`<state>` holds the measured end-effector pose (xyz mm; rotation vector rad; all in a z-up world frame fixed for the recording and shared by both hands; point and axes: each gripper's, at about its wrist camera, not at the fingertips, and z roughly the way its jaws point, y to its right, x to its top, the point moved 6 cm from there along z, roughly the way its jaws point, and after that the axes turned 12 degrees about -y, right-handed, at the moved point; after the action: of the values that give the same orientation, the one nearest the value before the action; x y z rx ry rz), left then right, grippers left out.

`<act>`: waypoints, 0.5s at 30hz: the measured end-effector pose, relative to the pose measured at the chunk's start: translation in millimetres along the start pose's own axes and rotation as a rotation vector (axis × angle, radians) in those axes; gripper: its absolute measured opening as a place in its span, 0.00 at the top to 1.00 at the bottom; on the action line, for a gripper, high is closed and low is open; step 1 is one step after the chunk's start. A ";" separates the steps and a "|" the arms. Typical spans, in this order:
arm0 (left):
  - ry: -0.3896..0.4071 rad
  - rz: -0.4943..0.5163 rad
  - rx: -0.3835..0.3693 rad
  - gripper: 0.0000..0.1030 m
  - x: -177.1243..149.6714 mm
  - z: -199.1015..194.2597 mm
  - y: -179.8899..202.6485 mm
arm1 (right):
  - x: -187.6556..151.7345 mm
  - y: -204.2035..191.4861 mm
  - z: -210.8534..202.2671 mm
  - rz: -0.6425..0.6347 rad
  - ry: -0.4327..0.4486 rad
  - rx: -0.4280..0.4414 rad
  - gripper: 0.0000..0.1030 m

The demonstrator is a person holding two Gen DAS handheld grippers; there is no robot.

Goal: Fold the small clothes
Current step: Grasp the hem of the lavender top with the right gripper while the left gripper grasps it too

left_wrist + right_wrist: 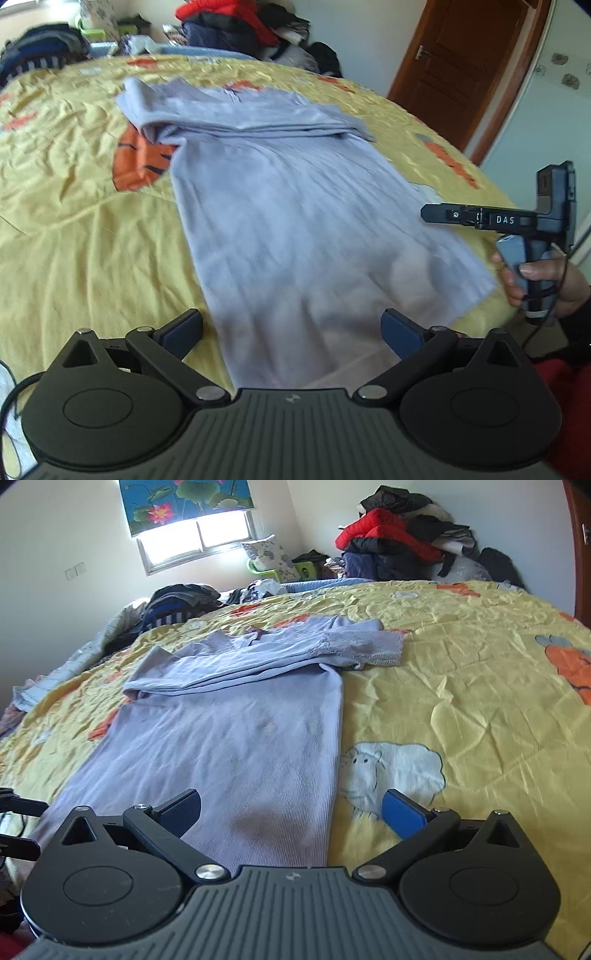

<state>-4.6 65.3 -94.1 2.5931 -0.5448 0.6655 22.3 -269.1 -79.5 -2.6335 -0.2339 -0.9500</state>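
On the bed: lavender top spread flat, sleeves folded across its far end.
Left hand-held gripper: spread wide over the near hem, gripping nothing.
Right hand-held gripper: spread wide, straddling the top's right edge, empty.
Hidden: near hem, behind both gripper bodies.
Blurred: left view.

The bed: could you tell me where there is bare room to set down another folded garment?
The yellow bedspread lies bare to the right of the lilac top, from the sheep print to the far edge. A narrower bare strip runs along the top's left side. The far end is crowded with piled clothes.
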 end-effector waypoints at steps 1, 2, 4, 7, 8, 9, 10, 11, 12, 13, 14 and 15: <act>-0.006 -0.008 -0.020 0.00 -1.2 -1.1 -0.7 | -2.5 0.2 -3.1 -0.008 -0.014 0.020 0.00; -0.008 -0.017 -0.038 0.00 -1.8 -2.1 -2.5 | -4.5 0.7 -6.1 -0.018 -0.028 0.038 0.00; -0.007 -0.057 -0.087 0.00 -0.3 -3.3 -6.7 | -9.0 2.6 -12.3 -0.026 -0.045 0.063 0.00; 0.006 -0.126 -0.151 0.00 1.6 -6.9 -15.2 | -15.5 3.7 -20.4 -0.037 -0.064 0.098 0.00; 0.008 -0.144 -0.168 0.00 1.8 -7.8 -17.1 | -17.4 3.5 -22.6 -0.039 -0.070 0.111 0.00; 0.009 -0.161 -0.188 0.00 2.4 -8.8 -19.1 | -19.1 3.1 -24.5 -0.039 -0.075 0.125 0.00; 0.008 -0.176 -0.213 0.00 2.3 -9.2 -20.5 | -21.0 3.2 -26.6 -0.037 -0.080 0.142 0.00; 0.008 -0.189 -0.243 0.00 2.2 -9.2 -21.4 | -22.6 3.0 -28.6 -0.037 -0.084 0.158 0.00; 0.003 -0.206 -0.279 0.00 1.9 -8.8 -22.6 | -24.3 3.4 -30.7 -0.036 -0.088 0.177 0.00; 0.002 -0.219 -0.305 0.00 1.7 -8.8 -23.5 | -25.6 3.9 -32.7 -0.033 -0.091 0.194 0.00; -0.001 -0.231 -0.330 0.00 1.6 -8.6 -24.6 | -26.8 5.3 -34.9 -0.023 -0.093 0.221 0.00; -0.003 -0.245 -0.357 0.00 1.6 -7.9 -26.7 | -28.0 7.4 -36.8 -0.008 -0.095 0.250 0.00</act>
<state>6.2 91.1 -94.5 2.2746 -0.3057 0.4374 -18.9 -290.4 -72.8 -2.4501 -0.3616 -0.7460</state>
